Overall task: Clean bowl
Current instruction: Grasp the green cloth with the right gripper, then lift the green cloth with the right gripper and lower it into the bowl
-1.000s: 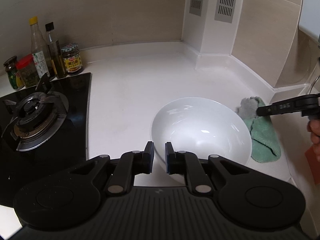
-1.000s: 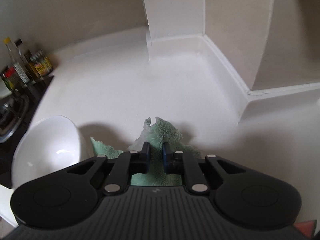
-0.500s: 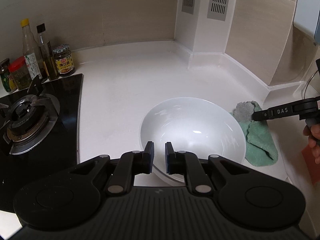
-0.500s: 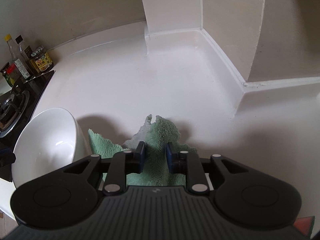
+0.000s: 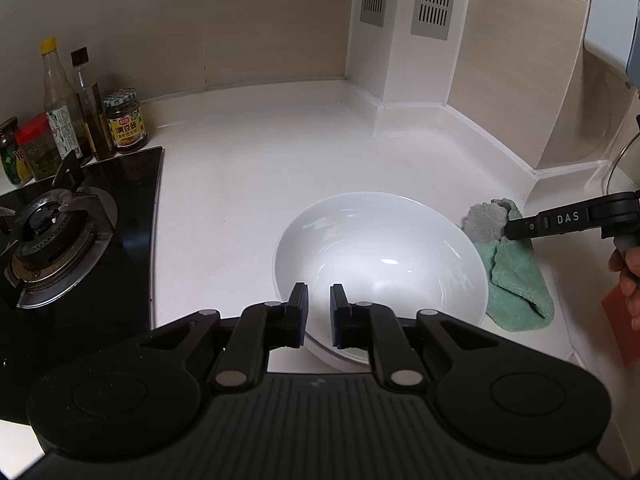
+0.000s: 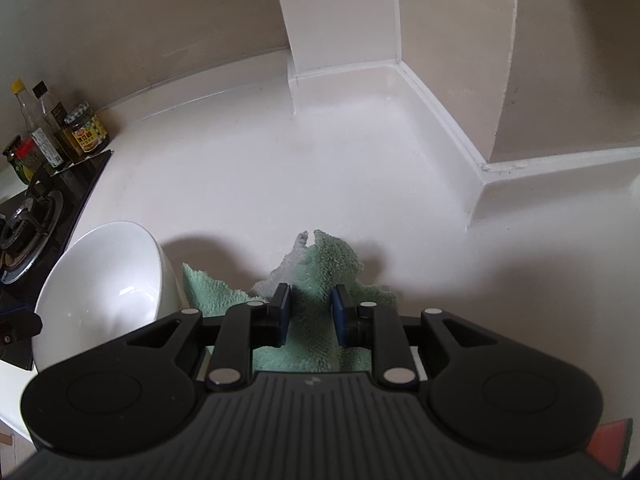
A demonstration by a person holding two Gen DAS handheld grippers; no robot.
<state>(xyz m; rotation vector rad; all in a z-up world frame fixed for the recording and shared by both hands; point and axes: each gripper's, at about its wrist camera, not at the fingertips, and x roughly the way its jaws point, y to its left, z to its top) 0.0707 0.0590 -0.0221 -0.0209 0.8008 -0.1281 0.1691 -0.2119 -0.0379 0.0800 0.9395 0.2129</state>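
A white bowl (image 5: 380, 264) sits on the white counter; it also shows in the right wrist view (image 6: 104, 280) at the left. My left gripper (image 5: 319, 314) is over the bowl's near rim, its jaws a narrow gap apart and holding nothing. A green cloth with a grey side (image 5: 516, 276) lies just right of the bowl. In the right wrist view my right gripper (image 6: 311, 314) is open, its fingers on either side of a raised fold of the cloth (image 6: 320, 276). The right gripper also shows in the left wrist view (image 5: 516, 229) over the cloth's far end.
A black gas hob (image 5: 60, 232) lies to the left of the bowl. Sauce bottles and jars (image 5: 76, 120) stand behind it by the wall. A white column with vents (image 5: 400, 40) and a raised ledge (image 5: 500, 152) bound the counter at the back right.
My right gripper's jaws have opened wider around the cloth fold and it has pulled back a little. The left gripper has shifted slightly over the bowl's rim.
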